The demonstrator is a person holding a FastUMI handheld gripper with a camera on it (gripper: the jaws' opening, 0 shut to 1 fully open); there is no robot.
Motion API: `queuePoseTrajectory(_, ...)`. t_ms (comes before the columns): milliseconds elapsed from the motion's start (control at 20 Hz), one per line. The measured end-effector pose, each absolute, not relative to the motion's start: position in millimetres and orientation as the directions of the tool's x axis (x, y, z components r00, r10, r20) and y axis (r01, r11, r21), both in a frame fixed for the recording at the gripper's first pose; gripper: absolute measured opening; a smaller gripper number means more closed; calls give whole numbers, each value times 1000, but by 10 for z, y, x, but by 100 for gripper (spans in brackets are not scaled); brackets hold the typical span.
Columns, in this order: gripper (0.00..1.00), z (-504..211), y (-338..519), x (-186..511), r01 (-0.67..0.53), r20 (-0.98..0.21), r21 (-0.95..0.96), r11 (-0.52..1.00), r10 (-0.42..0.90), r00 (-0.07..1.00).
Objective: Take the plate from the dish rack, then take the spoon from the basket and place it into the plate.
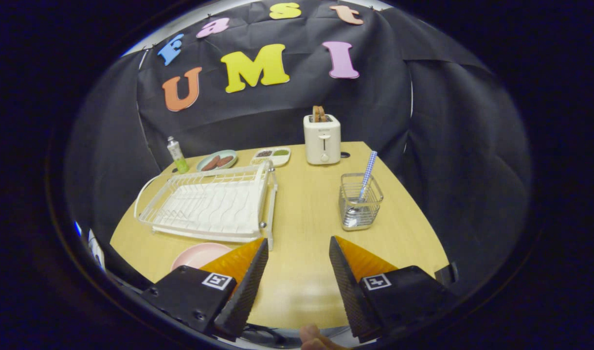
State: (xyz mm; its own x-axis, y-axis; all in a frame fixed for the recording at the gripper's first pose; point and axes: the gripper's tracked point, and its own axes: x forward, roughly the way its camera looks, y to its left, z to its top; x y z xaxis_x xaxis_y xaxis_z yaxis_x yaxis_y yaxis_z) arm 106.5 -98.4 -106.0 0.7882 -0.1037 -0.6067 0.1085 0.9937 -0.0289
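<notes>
Gripper view: jaws spread wide and empty, gripper (298,248) hovering above the near edge of the wooden table (306,214). Pink plate (199,254) already out of the white dish rack (209,203), lying flat on the table just in front of the rack and partly hidden behind the left finger. Rack itself holding no dishes. Spoon (364,187) standing bowl-down in the wire basket (359,201), ahead and to the right of the fingers, its checked handle leaning up past the rim. Probably light, stiff and slim, likely to swivel in a loose pinch; best taken across the handle just above the rim, then lifted straight up clear of the wire. Beyond the rack, a green dish (218,160) with brown pieces, a divided tray (271,155), a small bottle (177,154), and a toaster (322,137) with slices in its slots.
</notes>
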Motion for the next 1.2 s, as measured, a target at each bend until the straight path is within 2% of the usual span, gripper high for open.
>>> queuePoseTrajectory(150,83,-913,-1317,1290,166,-594,-83,983,-182,783)
queuePoseTrajectory(450,83,-859,-1805,1801,234,-550,-101,967,-250,797)
queuePoseTrajectory(750,83,-953,-2119,2536,224,-429,-62,973,-228,874)
queuePoseTrajectory(1000,83,-1270,-2304,2927,232,-461,3,973,-205,864)
queuePoseTrajectory(1200,72,-1350,-2330,3081,242,-488,94,966,-167,856)
